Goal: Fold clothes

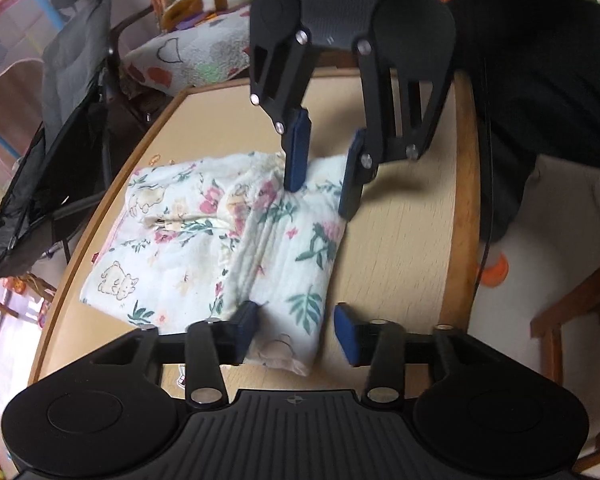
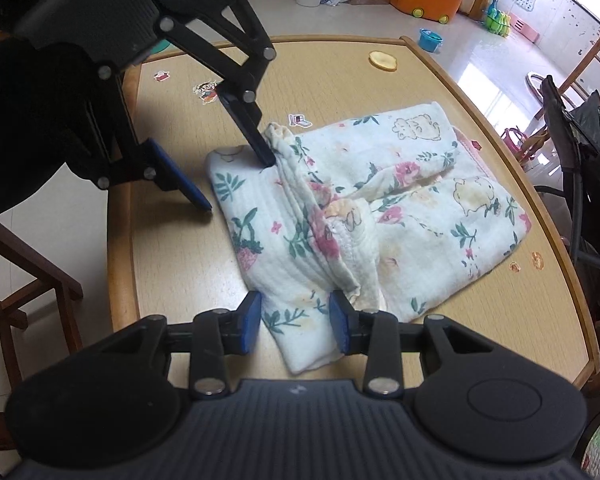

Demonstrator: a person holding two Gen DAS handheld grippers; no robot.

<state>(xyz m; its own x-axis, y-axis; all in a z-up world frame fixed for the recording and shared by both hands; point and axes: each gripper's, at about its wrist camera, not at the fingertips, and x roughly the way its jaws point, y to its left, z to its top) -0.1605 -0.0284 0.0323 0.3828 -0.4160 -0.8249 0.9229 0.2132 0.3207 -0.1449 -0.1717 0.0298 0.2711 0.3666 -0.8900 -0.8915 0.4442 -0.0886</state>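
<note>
Left gripper (image 1: 297,330): blue pads (image 1: 346,334) parted wide astride the near corner of the floral garment (image 1: 204,236), not pinching. Right gripper (image 2: 296,322): pads spread either side of a bunched fold; contact hard to judge. Garment: quilted cotton, bear print, roughly folded, frame centre on tan table (image 2: 340,80). Stickers (image 2: 206,92) upper left.

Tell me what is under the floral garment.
The floral garment lies on the tan wooden table, whose bare top shows around it. Stickers dot the exposed surface; whether any lie beneath cannot be seen, since the folded layers cover that part.
</note>
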